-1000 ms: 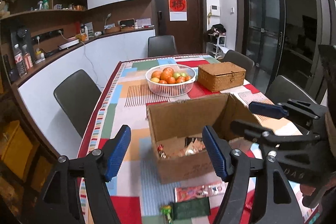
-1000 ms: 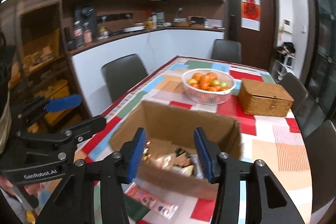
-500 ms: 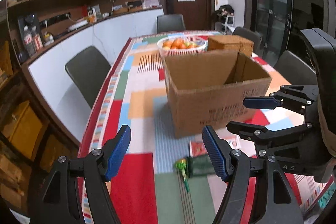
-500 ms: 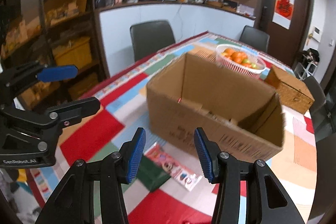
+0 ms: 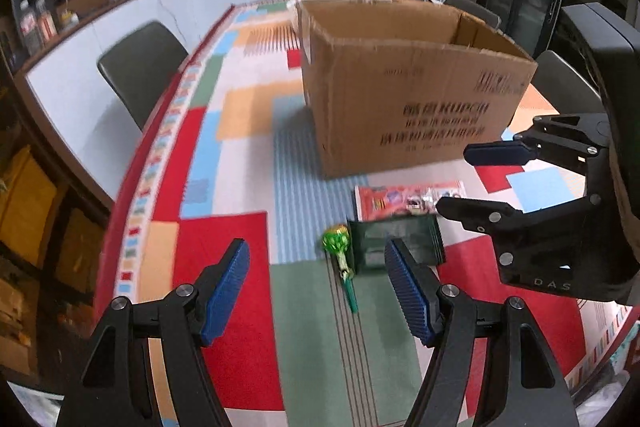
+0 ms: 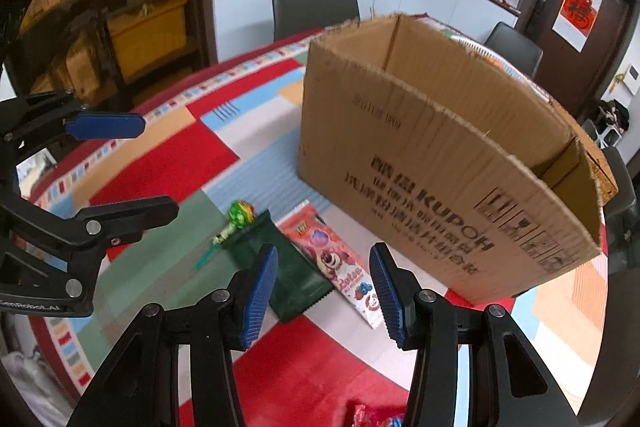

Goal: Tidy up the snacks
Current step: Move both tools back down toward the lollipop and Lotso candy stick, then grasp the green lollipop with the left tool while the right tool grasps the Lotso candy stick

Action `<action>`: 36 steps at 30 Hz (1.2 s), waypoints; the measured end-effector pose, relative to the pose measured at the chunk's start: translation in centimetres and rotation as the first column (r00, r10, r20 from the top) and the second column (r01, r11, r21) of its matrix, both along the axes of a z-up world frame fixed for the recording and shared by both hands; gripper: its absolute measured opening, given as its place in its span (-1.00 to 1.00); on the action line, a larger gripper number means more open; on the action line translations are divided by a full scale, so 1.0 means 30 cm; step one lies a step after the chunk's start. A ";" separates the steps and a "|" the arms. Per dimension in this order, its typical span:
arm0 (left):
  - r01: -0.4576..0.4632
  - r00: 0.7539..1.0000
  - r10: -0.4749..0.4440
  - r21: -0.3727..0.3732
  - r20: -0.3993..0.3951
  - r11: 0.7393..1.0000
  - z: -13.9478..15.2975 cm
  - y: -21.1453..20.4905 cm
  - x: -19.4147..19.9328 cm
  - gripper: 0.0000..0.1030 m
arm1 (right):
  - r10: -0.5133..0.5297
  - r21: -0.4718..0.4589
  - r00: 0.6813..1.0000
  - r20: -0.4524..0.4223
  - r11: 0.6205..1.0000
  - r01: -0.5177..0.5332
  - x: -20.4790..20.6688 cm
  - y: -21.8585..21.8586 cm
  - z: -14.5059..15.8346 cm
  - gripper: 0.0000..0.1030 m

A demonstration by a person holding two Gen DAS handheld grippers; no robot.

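An open cardboard box (image 5: 404,95) stands on the patchwork tablecloth; it also shows in the right wrist view (image 6: 440,163). In front of it lie a green lollipop (image 5: 338,247), a dark green packet (image 5: 396,241) and a red-pink snack packet (image 5: 408,199). The right wrist view shows the lollipop (image 6: 239,215), green packet (image 6: 288,267) and pink packet (image 6: 340,259) too. My left gripper (image 5: 318,285) is open and empty, just above the lollipop. My right gripper (image 6: 322,293) is open and empty, low over the two packets.
A red wrapped snack (image 6: 368,417) lies at the table's near edge. Dark chairs (image 5: 140,67) stand along the left side and far end. A counter and shelves run along the left wall. The table edge (image 5: 132,183) curves away at left.
Both grippers have dropped from above the box and pulled back to the near side, now low over the loose snacks. The box's inside and the fruit basket are out of sight.
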State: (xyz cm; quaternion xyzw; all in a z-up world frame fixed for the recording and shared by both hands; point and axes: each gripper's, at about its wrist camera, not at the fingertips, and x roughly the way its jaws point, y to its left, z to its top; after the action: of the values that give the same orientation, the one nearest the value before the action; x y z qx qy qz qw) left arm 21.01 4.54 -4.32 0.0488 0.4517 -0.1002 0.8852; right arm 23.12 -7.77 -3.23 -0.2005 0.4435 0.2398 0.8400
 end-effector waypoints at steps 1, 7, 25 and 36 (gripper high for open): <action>-0.003 1.000 0.003 0.000 -0.015 1.000 -0.012 0.004 0.009 0.33 | 0.005 -0.013 1.000 -0.010 1.000 -0.005 0.007 0.002 -0.015 -0.05; -0.003 0.998 0.002 -0.014 -0.070 1.000 -0.083 0.010 0.048 0.17 | 0.016 -0.068 0.999 -0.051 0.998 -0.020 0.043 0.002 -0.083 -0.05; 0.006 0.989 -0.013 -0.050 -0.146 0.999 -0.186 0.004 0.136 -0.05 | 0.045 -0.097 0.992 -0.116 0.994 -0.056 0.135 0.006 -0.191 -0.05; 0.004 0.986 -0.018 -0.085 -0.163 0.996 -0.211 -0.002 0.168 -0.26 | 0.073 -0.064 0.990 -0.123 0.995 -0.081 0.173 0.041 -0.229 -0.05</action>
State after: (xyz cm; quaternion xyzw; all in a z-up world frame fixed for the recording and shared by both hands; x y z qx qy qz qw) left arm 26.04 4.47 -10.66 0.0053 0.5180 -0.1279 0.8458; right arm 28.30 -6.53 -10.11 -0.2314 0.4935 0.2683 0.7943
